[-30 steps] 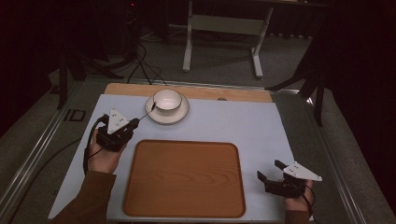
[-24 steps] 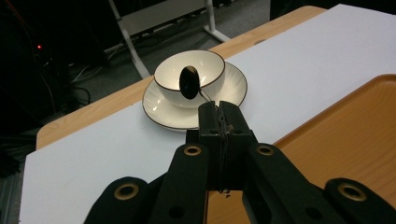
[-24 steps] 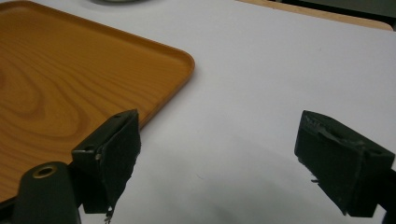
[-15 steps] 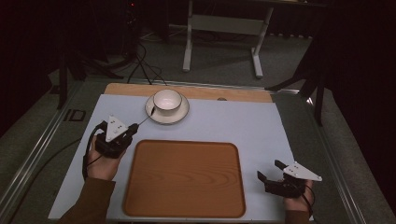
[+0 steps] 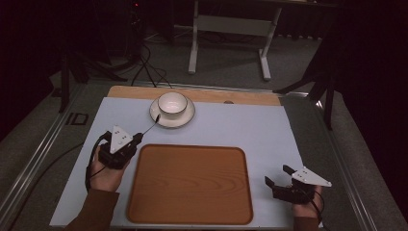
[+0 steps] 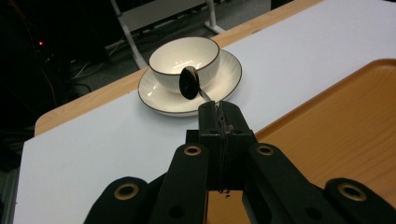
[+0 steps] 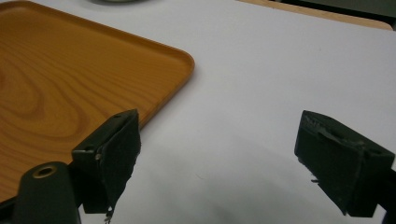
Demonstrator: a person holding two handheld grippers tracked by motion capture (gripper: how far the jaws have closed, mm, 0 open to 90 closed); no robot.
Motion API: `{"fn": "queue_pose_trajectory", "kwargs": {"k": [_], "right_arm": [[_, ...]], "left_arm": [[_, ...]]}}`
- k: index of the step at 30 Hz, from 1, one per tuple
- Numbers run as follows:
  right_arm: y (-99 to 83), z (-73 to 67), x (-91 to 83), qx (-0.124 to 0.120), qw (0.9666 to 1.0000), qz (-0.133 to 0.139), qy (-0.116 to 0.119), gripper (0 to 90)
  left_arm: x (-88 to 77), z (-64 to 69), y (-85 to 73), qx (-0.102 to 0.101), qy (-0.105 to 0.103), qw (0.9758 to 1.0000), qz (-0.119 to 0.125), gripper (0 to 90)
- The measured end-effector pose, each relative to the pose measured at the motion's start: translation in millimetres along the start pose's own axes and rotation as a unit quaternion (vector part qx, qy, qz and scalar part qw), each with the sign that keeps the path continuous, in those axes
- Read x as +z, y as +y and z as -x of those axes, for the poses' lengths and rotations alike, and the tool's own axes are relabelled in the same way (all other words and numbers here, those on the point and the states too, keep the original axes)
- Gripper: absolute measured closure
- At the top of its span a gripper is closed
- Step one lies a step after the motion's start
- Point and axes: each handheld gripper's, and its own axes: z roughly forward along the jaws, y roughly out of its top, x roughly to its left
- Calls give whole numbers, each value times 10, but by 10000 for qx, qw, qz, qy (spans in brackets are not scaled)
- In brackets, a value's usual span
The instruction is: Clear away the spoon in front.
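On the bench (image 5: 250,130): I log items from largest down.
Tray (image 5: 190,185): wooden, at the near middle, flat.
Saucer (image 5: 185,117): white, beyond the tray, bowl (image 5: 172,102) standing on it.
Left claw (image 6: 219,122): I see it clamped on the spoon (image 6: 190,84) handle, just left of the tray.
Spoon: held off the bench, dark head near the saucer's front rim.
Right claw (image 7: 219,163): jaws wide, nothing between, right of the tray.

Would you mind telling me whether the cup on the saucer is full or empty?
Empty, as far as shown: the cup stands upright on its saucer, and its visible white inside holds nothing. The spoon in front hides part of its wall.
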Motion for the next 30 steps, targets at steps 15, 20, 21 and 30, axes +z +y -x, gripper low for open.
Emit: {"fn": "queue_pose_trajectory", "kwargs": {"k": [15,20,21,30], "right_arm": [[0,-3,1,-3,10000,-2,0,142],[0,-5,1,-8,10000,-5,-2,141],[0,-4,0,-8,10000,-3,-1,142],[-1,2,2,19,10000,11,-26,142]], "left_arm": [[-51,66,-182,-55,7,9999,-90,892],[-44,109,-235,-67,0,9999,-122,892],[-42,114,-242,-59,-8,9999,-128,892],[-61,189,-273,10,76,9999,-82,893]]}}
